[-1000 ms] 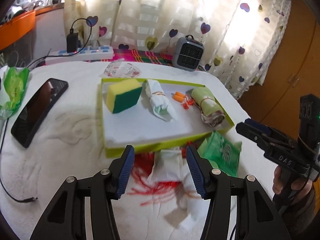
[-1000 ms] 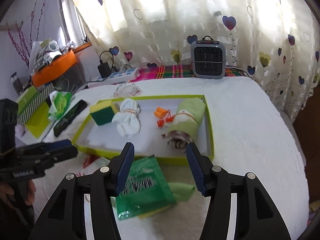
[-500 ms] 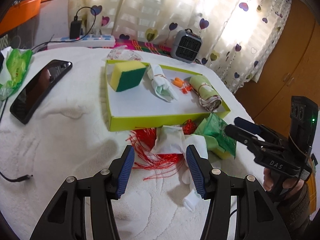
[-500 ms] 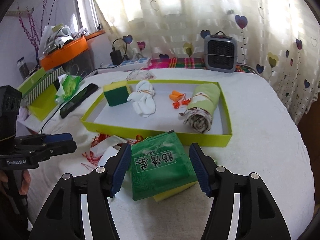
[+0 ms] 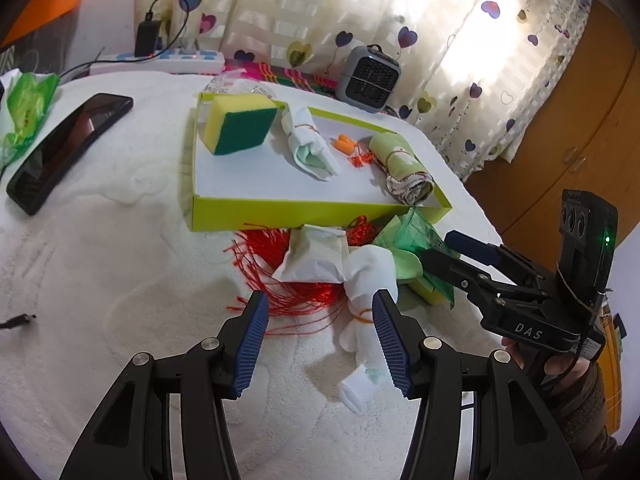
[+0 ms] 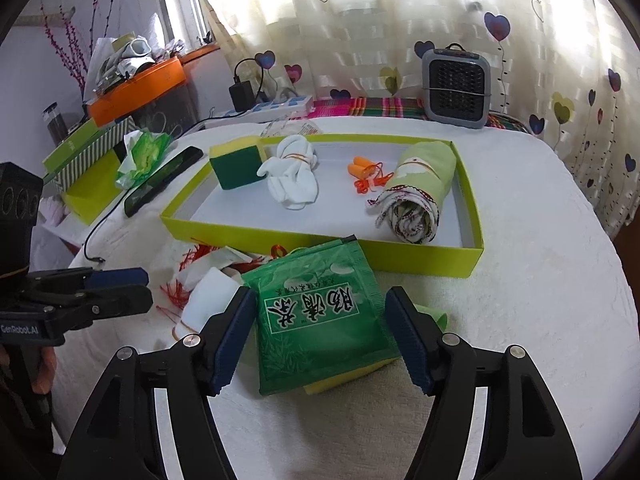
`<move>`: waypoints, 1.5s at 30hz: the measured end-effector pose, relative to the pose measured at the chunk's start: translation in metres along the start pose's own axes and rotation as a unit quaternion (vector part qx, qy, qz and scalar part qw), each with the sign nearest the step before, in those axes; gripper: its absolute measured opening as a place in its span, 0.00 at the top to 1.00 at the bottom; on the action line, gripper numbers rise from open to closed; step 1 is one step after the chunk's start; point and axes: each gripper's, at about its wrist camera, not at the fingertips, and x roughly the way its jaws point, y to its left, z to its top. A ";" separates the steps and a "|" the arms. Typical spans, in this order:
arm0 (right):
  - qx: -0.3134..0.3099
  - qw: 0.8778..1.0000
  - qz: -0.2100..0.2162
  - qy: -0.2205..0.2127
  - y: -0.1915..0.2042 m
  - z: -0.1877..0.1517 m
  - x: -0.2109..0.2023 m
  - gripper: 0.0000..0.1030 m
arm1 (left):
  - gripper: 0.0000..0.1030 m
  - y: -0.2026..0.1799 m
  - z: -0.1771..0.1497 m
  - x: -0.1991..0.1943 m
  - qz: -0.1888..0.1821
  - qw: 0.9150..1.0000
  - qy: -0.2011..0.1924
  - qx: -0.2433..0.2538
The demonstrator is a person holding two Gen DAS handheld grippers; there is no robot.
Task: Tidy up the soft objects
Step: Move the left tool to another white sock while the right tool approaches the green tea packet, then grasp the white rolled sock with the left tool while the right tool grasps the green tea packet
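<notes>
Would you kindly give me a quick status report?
Both hand-held grippers open: left, right, just widening. Green packet between right's jaws, unheld. Red string tangled nearby.

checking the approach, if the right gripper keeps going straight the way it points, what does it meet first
Most likely the green packet. The right gripper, whose jaws have just been opening, is open with the packet lying between its fingers but not pinched. The packet sits on a yellow sponge. Exact depth is unclear.
</notes>
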 end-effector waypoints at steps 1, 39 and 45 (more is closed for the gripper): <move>0.000 1.000 0.003 -0.002 -0.001 -0.001 0.000 0.34 | 0.49 -0.001 -0.001 0.000 -0.001 1.000 0.000 0.002; 0.035 0.997 0.002 -0.072 -0.014 -0.010 -0.026 0.61 | 0.49 -0.043 -0.013 0.012 0.045 0.998 0.013 0.034; 0.052 0.993 -0.015 -0.101 -0.022 -0.014 -0.045 0.61 | 0.49 -0.052 -0.012 0.023 0.061 0.997 0.013 0.045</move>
